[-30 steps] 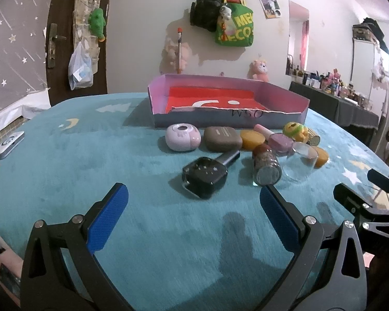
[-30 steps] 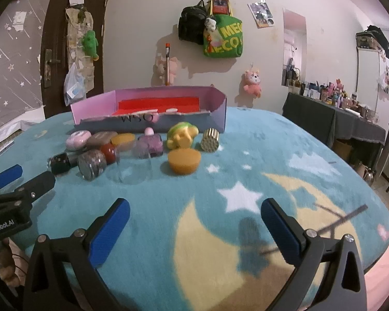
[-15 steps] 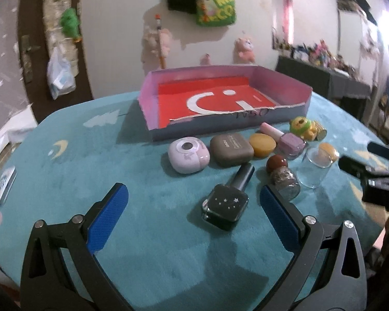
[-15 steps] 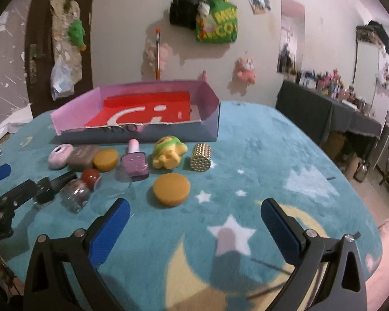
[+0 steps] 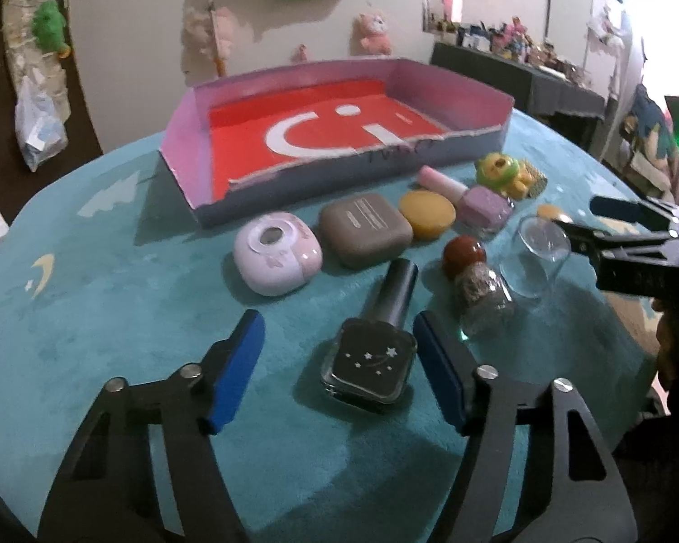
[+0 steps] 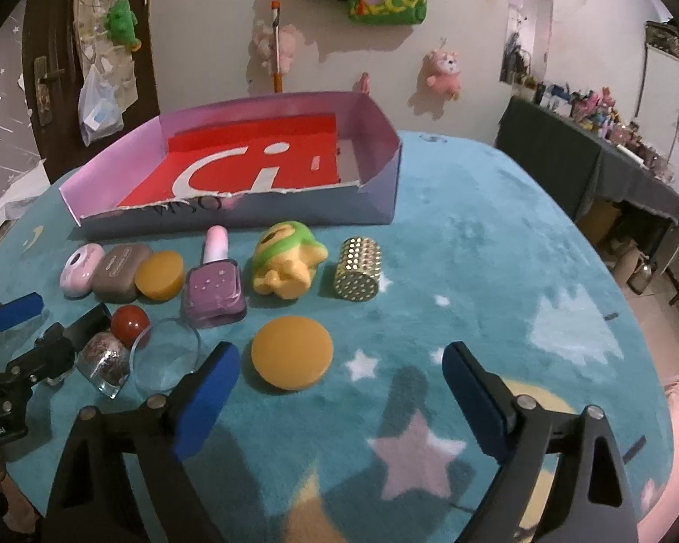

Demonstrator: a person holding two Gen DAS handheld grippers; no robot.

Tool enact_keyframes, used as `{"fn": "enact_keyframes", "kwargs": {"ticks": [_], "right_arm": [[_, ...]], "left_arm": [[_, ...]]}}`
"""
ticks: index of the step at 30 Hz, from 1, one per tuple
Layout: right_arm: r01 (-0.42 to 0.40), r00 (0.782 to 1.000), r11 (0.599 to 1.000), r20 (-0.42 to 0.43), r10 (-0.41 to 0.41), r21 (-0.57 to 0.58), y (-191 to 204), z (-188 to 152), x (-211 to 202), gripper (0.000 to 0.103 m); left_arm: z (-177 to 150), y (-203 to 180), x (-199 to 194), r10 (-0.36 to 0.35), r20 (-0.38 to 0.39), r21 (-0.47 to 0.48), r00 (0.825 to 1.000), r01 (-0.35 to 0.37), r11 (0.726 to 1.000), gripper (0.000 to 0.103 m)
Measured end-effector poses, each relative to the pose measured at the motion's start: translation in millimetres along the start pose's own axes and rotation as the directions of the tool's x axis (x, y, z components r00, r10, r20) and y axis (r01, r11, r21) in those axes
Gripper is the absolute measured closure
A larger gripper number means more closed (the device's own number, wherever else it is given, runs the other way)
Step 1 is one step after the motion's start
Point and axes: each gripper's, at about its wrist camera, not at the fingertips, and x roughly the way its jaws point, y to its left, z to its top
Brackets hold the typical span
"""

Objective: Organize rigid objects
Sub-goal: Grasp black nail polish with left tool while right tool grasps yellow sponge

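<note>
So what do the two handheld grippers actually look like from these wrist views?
Both match: the left gripper and right gripper have black angular frames with triangular cut-outs, silver pivot screws, and flat bright-blue fingertip pads. White lettering, cut off at the frame edge, marks the left gripper's black body in the right wrist view. No cables or sleeves show.

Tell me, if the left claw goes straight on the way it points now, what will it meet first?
Most likely the black bottle, lying between the half-closed fingers of the left claw, which have just been closing, not yet touching it. Depth is uncertain.

dim indoor light | right-edge window glare | fisheye warp | slight blur
</note>
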Motion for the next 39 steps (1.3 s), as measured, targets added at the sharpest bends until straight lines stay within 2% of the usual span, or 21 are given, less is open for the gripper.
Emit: {"fn": "enact_keyframes", "kwargs": {"ticks": [4,7,8,11,14,21,34,39], "right_arm": [[-0.024,1.000,1.000,-0.016,0.024,0.003,0.0,1.8,5.9,0.017],[-0.037,0.999,0.999,-0.024,0.037,0.000,0.8,1.5,8.0,0.022],[-0.047,0.998,0.999,-0.030,0.047,-0.001,1.2,1.7,9.6,0.027],[-0.075,0.996,0.997,-0.041,0.076,0.006,-0.4,1.4,13.4,0.041],[-0.106,0.994,0.994,-0.029,0.106,0.007,-1.1,0.9,12.0,0.063],[-0.148,0.989,0.989,-0.003,0.148,-0.002,1.8,2.2,3.0,0.063],[-0.175,0.984,0.984,-0.005,0.175,-0.031,4.6,9.9,0.5,0.063],[-0.178,0.984,0.982,0.016,0.179,-0.057,5.4,23.0,-1.3,0.063]], "left_arm": [[-1.2,-3.1,4.8,-0.022,-0.021,0.016,1.000,0.022,1.000,0.049],[-0.8,-5.3,5.6,-0.040,-0.022,0.019,0.999,0.040,0.999,0.059],[0.1,-5.7,6.3,-0.047,-0.022,0.019,0.999,0.047,0.999,0.065],[2.3,-7.9,8.1,-0.043,-0.025,0.018,0.999,0.043,0.999,0.065],[3.0,-10.5,6.0,-0.029,-0.015,0.010,0.999,0.029,1.000,0.065],[13.3,-16.0,-12.2,-0.019,0.058,-0.001,0.998,0.019,1.000,0.065],[19.5,-12.7,-13.3,0.008,0.069,-0.024,0.998,-0.007,1.000,0.065],[35.5,-7.7,-15.2,0.015,0.095,-0.022,0.995,-0.013,1.000,0.065]]}}
